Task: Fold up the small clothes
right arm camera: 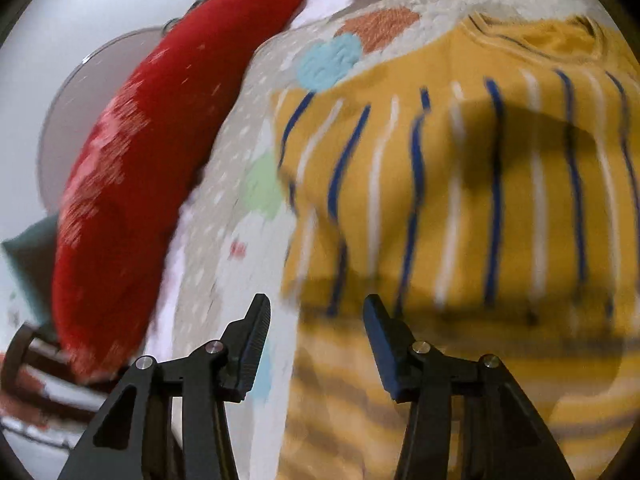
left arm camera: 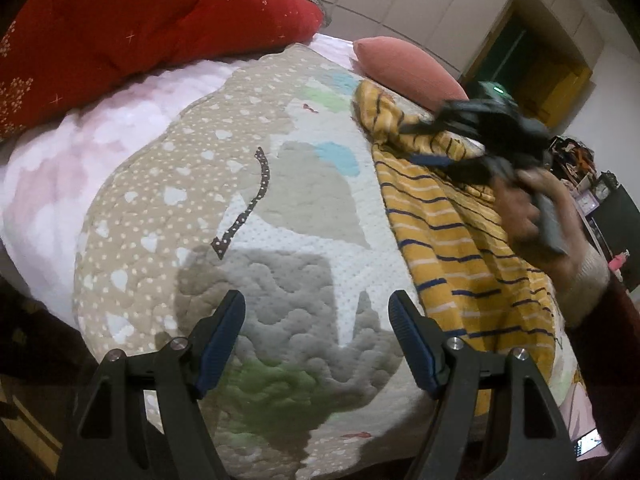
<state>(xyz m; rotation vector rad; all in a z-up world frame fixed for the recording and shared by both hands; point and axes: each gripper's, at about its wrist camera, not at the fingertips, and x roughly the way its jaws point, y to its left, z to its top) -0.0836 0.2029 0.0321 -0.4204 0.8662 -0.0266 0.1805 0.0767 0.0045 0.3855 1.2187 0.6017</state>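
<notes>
Far left, a red quilt (left arm camera: 152,20) is bunched at the bed's edge, not my concern. My left gripper (left arm camera: 316,344) hangs over the patterned mat (left arm camera: 248,216), jaws spread wide, nothing between them. The striped shirt (left arm camera: 452,240) lies off to its right, apart from the fingers, long axis running away from me toward the pink pillow (left arm camera: 404,68). My right hand (left arm camera: 532,208) holds the right gripper over the shirt's far part; that view is blurred, so contact is unclear. In the right wrist view, the right gripper (right arm camera: 316,332) is also parted and empty, with the shirt's left edge right between its fingers and the collar at the far end. I judge the right is nearer; the left must travel rightward to reach the hem.
</notes>
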